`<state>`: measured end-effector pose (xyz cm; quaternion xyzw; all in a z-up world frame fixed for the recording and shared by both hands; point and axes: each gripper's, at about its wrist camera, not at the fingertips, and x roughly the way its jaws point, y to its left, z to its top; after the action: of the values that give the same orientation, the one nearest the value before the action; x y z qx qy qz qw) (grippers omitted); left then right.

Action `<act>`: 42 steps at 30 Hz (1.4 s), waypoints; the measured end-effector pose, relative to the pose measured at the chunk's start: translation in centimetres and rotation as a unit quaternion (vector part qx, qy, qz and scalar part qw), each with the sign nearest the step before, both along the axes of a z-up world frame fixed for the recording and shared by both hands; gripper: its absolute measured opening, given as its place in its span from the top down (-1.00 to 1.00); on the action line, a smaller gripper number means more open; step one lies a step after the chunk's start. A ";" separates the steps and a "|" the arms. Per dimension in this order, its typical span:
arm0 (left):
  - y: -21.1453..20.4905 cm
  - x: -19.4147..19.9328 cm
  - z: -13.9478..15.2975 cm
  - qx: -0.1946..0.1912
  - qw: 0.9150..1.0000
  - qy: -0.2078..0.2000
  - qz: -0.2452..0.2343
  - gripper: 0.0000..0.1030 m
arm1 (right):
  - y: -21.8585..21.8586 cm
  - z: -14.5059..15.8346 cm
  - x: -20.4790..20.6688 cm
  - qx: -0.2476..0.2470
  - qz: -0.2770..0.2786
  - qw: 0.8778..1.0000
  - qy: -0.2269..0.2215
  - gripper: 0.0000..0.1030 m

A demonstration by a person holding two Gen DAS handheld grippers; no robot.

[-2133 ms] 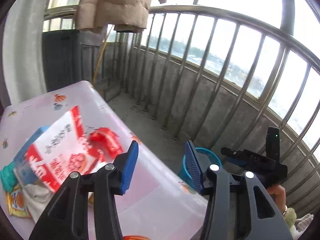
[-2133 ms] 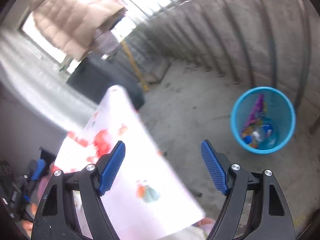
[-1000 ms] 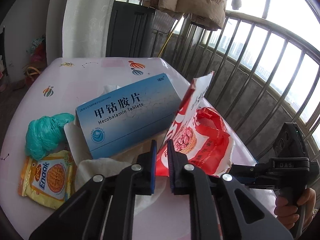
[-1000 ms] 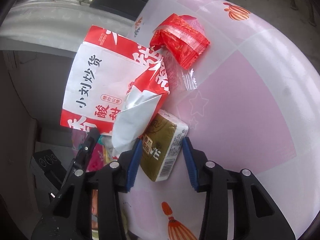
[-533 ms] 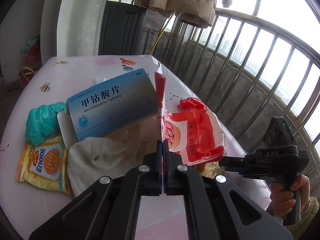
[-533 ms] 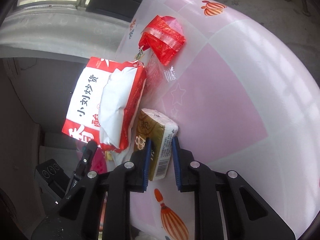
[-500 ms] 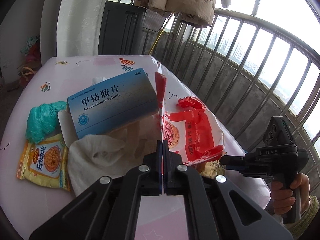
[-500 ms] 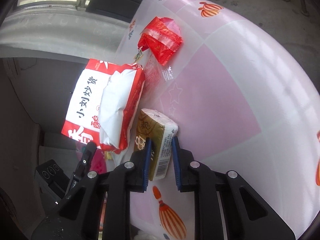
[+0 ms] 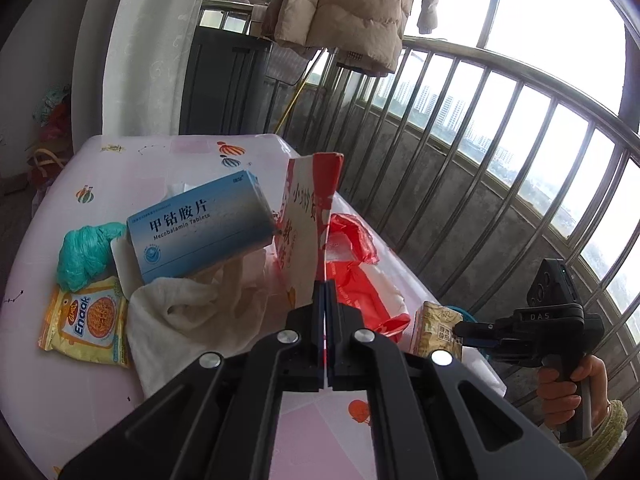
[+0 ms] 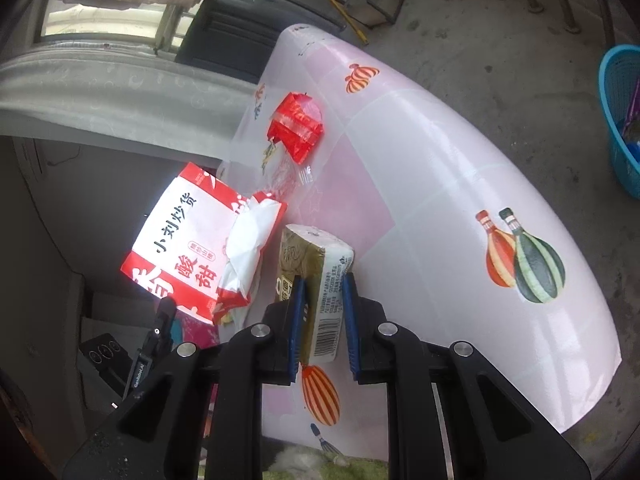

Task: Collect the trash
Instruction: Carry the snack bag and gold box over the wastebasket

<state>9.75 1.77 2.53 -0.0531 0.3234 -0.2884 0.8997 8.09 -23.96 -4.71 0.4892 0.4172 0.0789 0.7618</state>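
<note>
while the left gripper is clamped flat on the bottom edge of the red and white snack bag, and the right gripper is pinched on the olive tissue pack with its jaws having just been closing onto the pack, the step in hand looks like lifting both pieces clear of the desk and carrying them to the blue basket on the floor beyond the desk's far edge. the bag stands upright from its pinched edge and leans against the blue tablet box, so i would raise it straight up before swinging across (a thin foil edge can slip out of flat pads). the tissue pack is soft and held near its barcoded end, so a steady squeeze should do, without crushing it further. past the grippers, the crumpled red wrapper lies apart on the desk, and the white cloth, the green plastic wad and the yellow biscuit packet wait for later trips. keep each load over the basket's mouth before letting go.
</note>
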 end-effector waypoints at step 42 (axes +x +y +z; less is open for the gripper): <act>-39.9 0.7 0.6 0.050 0.938 0.002 -0.343 1.00 | -21.9 -2.3 -14.2 -0.055 -0.374 0.926 -0.009 0.67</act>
<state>10.46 -38.14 3.10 0.1058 0.3373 -0.5632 0.7469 -6.15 -45.84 -6.99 0.5661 0.2004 -0.2308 0.7656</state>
